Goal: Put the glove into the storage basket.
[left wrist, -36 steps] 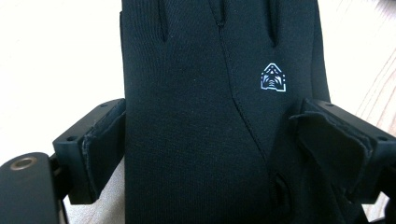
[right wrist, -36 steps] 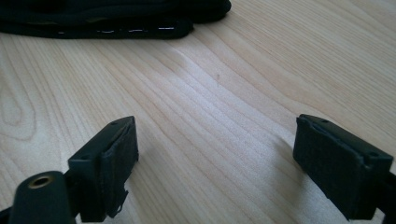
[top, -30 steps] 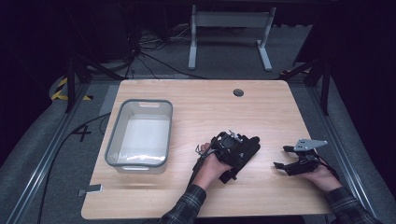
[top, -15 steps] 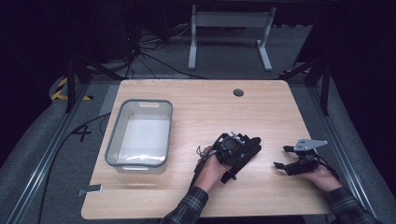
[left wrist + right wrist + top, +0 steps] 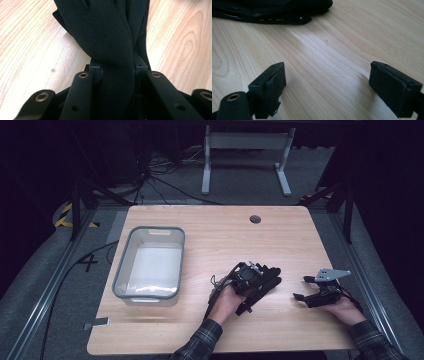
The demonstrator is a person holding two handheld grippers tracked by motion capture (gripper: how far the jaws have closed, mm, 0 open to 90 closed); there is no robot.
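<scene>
Nearest the front edge of the bench, both hands come in from below, each with a tool. Using the grey tub as the landmark: the left tool sits just to the tub's right, and the right tool is further right again, well apart from the tub.

The black glove lies flat on the wood right under and ahead of the left tool. That tool's jaws have just been closing, and in the left gripper view they're clamped on the glove, pinching a fold of the fabric between the pads so it bunches up narrow there and fans out wider beyond. From the high view the glove is hard to pick out, pretty much black on black with the tool's body.

The right tool is spread wide with nothing between the pads, just bare wood grain. In the right gripper view, a dark bundle, partly glossy, is cut off by the top edge, so I can't tell what it is.

Beyond the tub's far side there's a round cable hole near the back edge.
</scene>
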